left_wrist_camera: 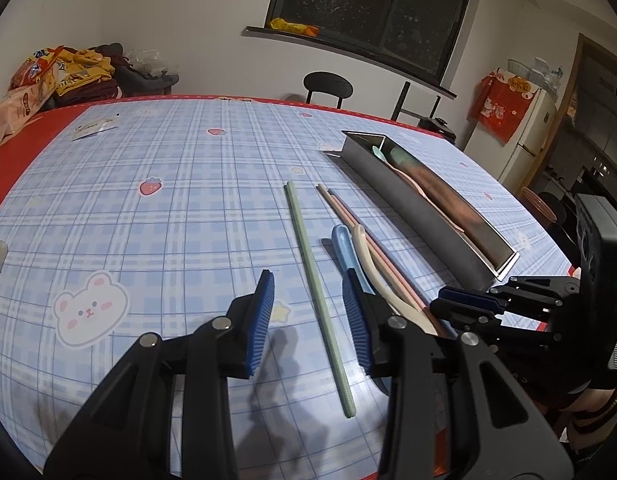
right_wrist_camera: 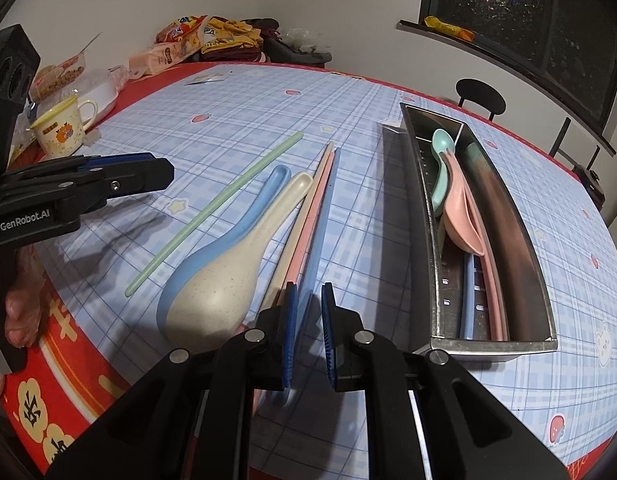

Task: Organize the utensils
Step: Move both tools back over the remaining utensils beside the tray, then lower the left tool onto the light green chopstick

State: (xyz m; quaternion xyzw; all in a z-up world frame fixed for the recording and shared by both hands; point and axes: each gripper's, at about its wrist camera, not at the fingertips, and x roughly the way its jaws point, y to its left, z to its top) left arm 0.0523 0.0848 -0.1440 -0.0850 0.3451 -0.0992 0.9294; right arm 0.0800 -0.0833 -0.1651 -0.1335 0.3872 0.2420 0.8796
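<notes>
Utensils loose on checked tablecloth (left_wrist_camera: 168,220), left of steel tray (right_wrist_camera: 424,240): green chopstick (left_wrist_camera: 320,296), blue spoon (right_wrist_camera: 228,232), cream spoon (right_wrist_camera: 228,276). Left gripper (left_wrist_camera: 308,316) released, astride green chopstick — no contact. Right gripper (right_wrist_camera: 308,332) clenched on blue chopstick (right_wrist_camera: 320,232). Teal spoon (right_wrist_camera: 440,168) and pink spoon (right_wrist_camera: 460,216) lie in tray.

Open tablecloth (left_wrist_camera: 168,208) lies left of the green chopstick (left_wrist_camera: 316,280); spoons (right_wrist_camera: 228,256) and metal tray (right_wrist_camera: 412,240) crowd the right.
</notes>
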